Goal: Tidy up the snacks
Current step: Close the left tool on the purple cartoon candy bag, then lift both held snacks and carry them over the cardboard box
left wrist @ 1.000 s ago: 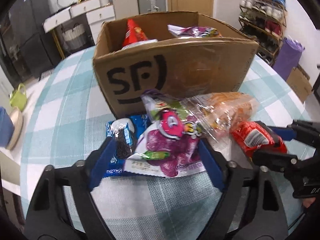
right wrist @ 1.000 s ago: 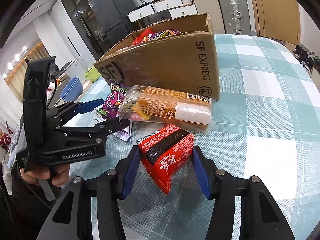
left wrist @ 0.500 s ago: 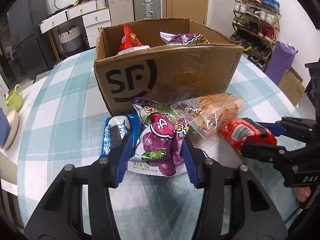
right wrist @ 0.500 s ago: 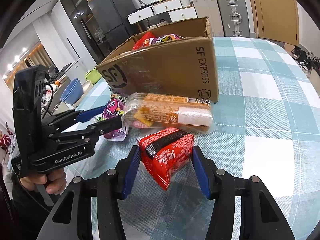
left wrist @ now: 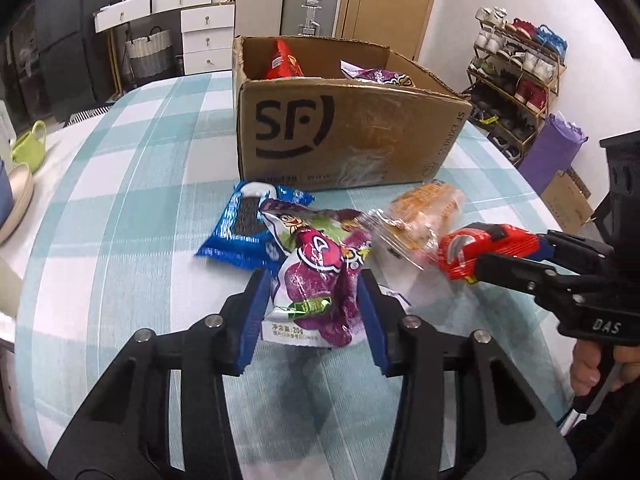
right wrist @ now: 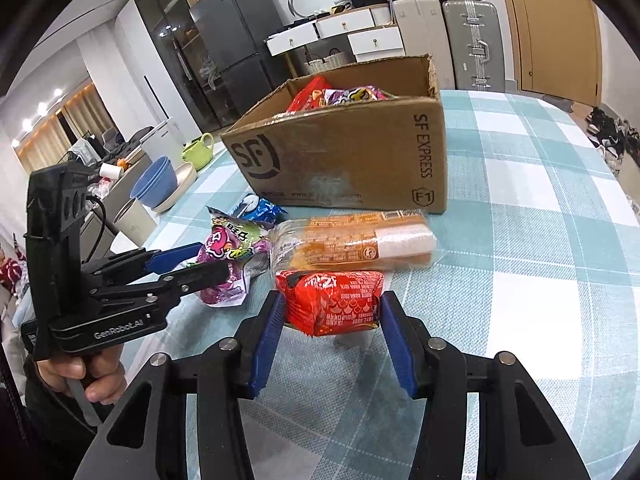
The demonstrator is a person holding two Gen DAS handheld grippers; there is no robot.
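Observation:
My left gripper [left wrist: 313,294] has its jaws closing on a purple snack bag [left wrist: 316,256], with the blue pads pressing its sides just above the table. My right gripper [right wrist: 332,314] is also closing, squeezing a red snack packet [right wrist: 332,292] that hangs a little off the cloth. Behind them a blue cookie packet [left wrist: 240,232] and a clear-wrapped orange cake pack [right wrist: 352,240] lie on the table. Past those stands an open cardboard box [left wrist: 352,136] with several snacks inside. In the left wrist view the right gripper [left wrist: 494,254] is at the right with the red packet [left wrist: 466,246].
The round table has a teal checked cloth [right wrist: 520,240]. At its left edge sit stacked blue and beige bowls [right wrist: 154,184] and a green cup [right wrist: 198,152]. A shoe rack [left wrist: 516,68], suitcases and drawers stand beyond the table. A hand [right wrist: 96,376] holds the left gripper.
The left jaws went from wide apart to clamped on the purple bag, and that gripper drew back from the box. The right jaws tightened slightly on the red packet, which now sits flatter.

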